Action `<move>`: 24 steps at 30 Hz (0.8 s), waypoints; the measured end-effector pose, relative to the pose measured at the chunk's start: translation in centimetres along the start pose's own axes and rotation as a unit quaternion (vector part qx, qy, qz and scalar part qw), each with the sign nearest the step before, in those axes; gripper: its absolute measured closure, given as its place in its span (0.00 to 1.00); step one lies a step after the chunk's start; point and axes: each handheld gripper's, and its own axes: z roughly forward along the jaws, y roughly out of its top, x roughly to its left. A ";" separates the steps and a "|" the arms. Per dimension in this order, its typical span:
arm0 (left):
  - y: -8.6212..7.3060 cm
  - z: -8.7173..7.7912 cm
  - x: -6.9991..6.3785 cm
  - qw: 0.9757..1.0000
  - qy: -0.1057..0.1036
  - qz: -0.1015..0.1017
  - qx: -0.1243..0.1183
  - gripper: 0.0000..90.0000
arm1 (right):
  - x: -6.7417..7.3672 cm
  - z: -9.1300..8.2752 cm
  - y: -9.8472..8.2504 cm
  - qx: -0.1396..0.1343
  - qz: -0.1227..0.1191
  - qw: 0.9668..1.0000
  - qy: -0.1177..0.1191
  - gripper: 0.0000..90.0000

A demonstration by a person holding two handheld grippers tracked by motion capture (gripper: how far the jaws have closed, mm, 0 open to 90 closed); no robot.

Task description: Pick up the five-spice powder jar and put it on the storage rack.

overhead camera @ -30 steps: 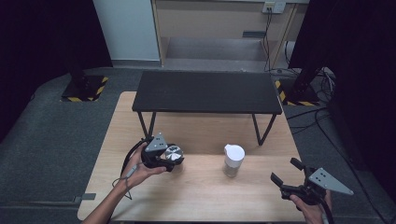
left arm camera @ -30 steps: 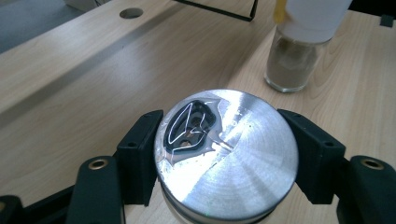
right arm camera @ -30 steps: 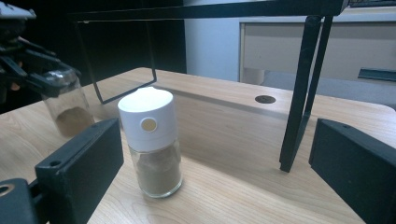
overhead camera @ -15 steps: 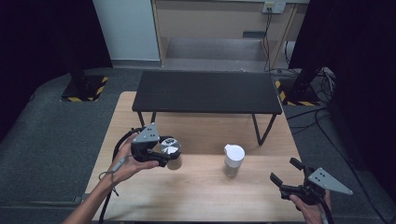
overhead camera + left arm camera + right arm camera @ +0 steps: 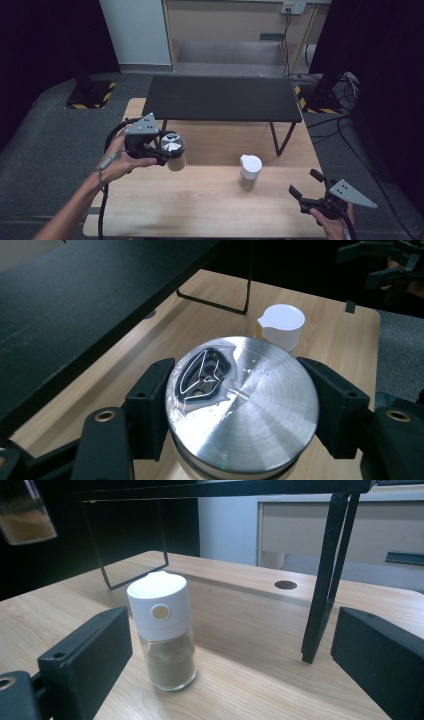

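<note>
My left gripper (image 5: pixel 167 152) is shut on a glass jar with a shiny metal lid (image 5: pixel 171 144) and holds it in the air above the left part of the wooden table (image 5: pixel 210 200). Both black jaws press on the lid's sides in the left gripper view, where the metal lid (image 5: pixel 242 402) is seen from above. A white-capped spice jar (image 5: pixel 249 171) of brown powder stands upright at the table's middle right. My right gripper (image 5: pixel 307 185) rests open near the front right corner, pointing at that white-capped jar (image 5: pixel 164 635). The held jar's base (image 5: pixel 22 517) hangs at the upper left there.
A low black shelf (image 5: pixel 222 97) on thin metal legs spans the back of the table. One leg (image 5: pixel 320 575) stands right of the spice jar in the right gripper view. Grey floor and cables lie around the table.
My left gripper has lifted the metal-lidded jar up off the table and carried it slightly left. The right gripper and the white-capped jar have stayed where they were.
</note>
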 end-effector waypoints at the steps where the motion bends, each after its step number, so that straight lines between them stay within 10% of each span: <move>1: 0.0 0.0 0.0 1.000 0.000 0.000 0.000 0.37 | 0.0 0.0 0.0 0.000 0.000 1.000 0.000 0.04; 24: 7.0 -0.8 3.4 0.999 0.048 -0.017 -0.018 0.37 | -0.2 0.0 0.0 -0.001 0.002 1.000 0.001 0.04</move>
